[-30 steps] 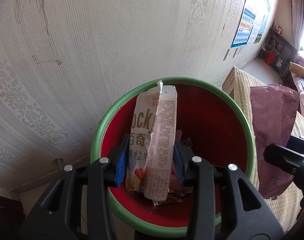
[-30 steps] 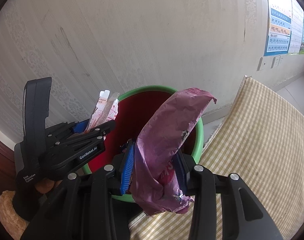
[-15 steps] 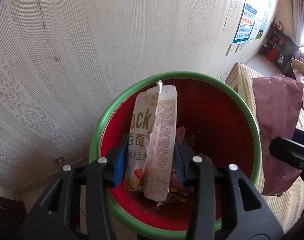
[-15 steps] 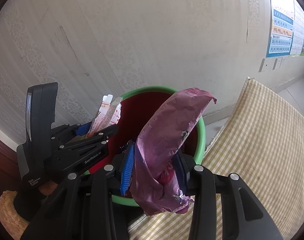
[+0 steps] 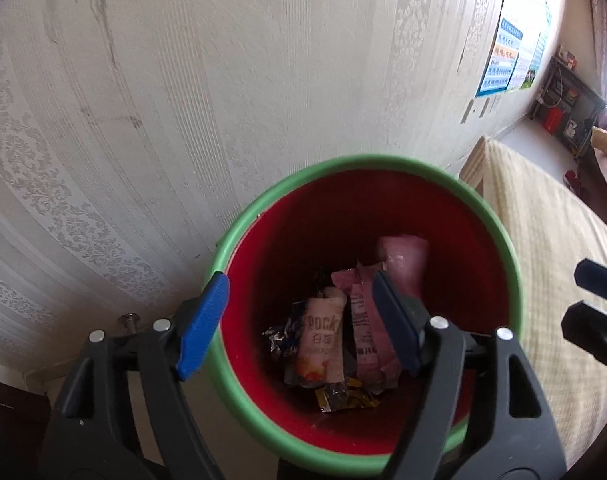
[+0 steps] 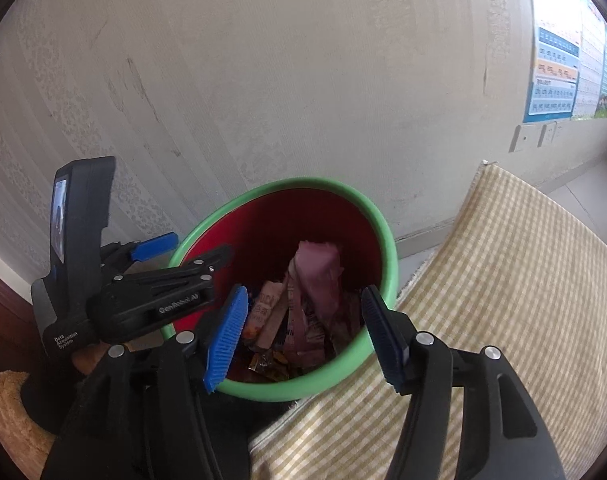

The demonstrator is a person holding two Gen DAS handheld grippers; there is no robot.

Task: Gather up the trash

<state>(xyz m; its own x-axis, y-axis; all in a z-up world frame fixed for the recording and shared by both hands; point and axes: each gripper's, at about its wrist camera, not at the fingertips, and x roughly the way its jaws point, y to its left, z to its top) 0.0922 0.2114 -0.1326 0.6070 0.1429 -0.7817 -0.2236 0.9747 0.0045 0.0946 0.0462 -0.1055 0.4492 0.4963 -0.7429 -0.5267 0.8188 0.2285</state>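
A red bin with a green rim [image 5: 499,224] [image 6: 389,248] stands against the wall. Inside lie a Pocky box [image 5: 321,336] [image 6: 265,312], a purple wrapper [image 5: 403,260] [image 6: 317,276] and several other wrappers. My left gripper [image 5: 299,320] is open and empty above the bin's near-left rim. My right gripper [image 6: 303,332] is open and empty above the bin's near side. The left gripper's body [image 6: 159,300] shows in the right wrist view, at the bin's left.
A patterned wall [image 5: 183,100] rises close behind the bin. A yellow checked cloth [image 6: 503,280] [image 5: 551,232] covers a surface right of the bin. Posters [image 6: 559,76] hang on the wall far right. A shelf with items [image 5: 563,108] stands at the far right.
Both grippers opened. The Pocky box dropped from the left gripper and the purple wrapper from the right one; both now lie in the bin.
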